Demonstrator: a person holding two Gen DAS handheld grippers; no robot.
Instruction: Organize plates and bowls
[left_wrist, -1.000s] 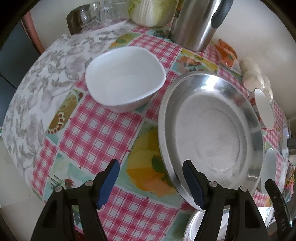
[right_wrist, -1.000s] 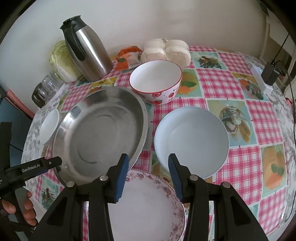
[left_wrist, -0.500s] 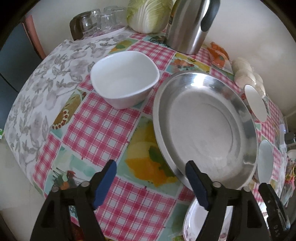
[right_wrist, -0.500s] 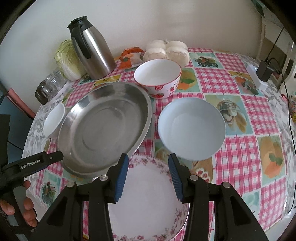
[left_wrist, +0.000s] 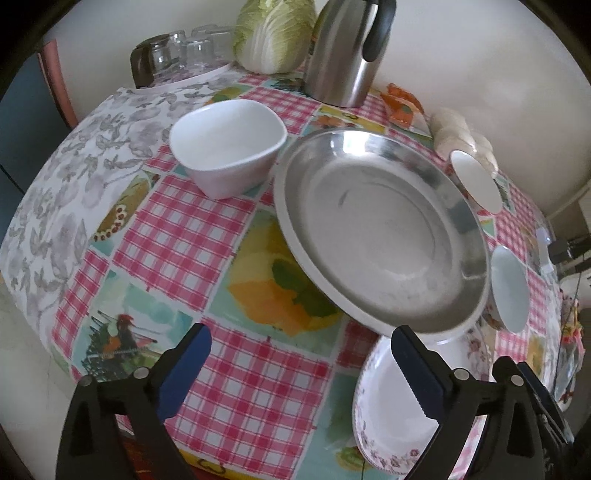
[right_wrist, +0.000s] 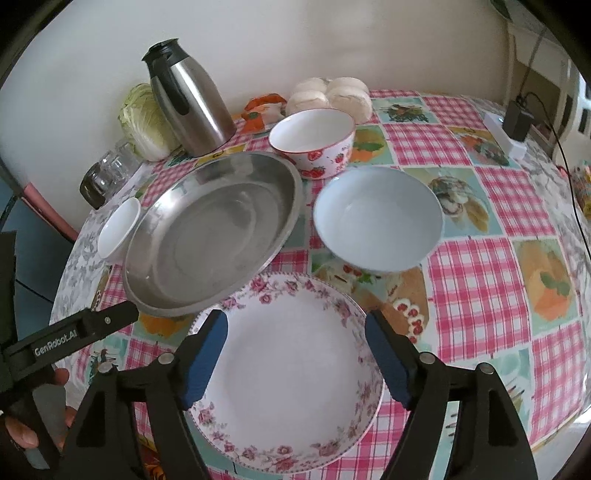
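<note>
A large steel plate (left_wrist: 380, 229) (right_wrist: 210, 229) lies in the middle of the checked table, its near rim resting on a floral-rimmed white plate (right_wrist: 288, 373) (left_wrist: 391, 417). A white squarish bowl (left_wrist: 229, 151) (right_wrist: 118, 229) stands left of it. A pale blue bowl (right_wrist: 376, 218) (left_wrist: 511, 288) and a strawberry bowl (right_wrist: 314, 142) (left_wrist: 476, 179) stand on the right. My left gripper (left_wrist: 301, 369) hangs over the near table edge, jaws opening, nothing between them. My right gripper (right_wrist: 295, 362) hovers above the floral plate, jaws opening and holding nothing.
At the back stand a steel thermos jug (right_wrist: 192, 99) (left_wrist: 343, 51), a cabbage (left_wrist: 273, 33), upturned glasses (left_wrist: 177, 55), an orange packet (right_wrist: 264, 110) and white buns (right_wrist: 328, 96). A power strip with a plug (right_wrist: 511, 129) lies at the far right. A hand (right_wrist: 22, 432) holds the left gripper's handle.
Both grippers drew back toward the near table edge and their jaws spread wider. The steel plate's rim, earlier between the left jaws, now lies beyond them. More of the floral plate shows.
</note>
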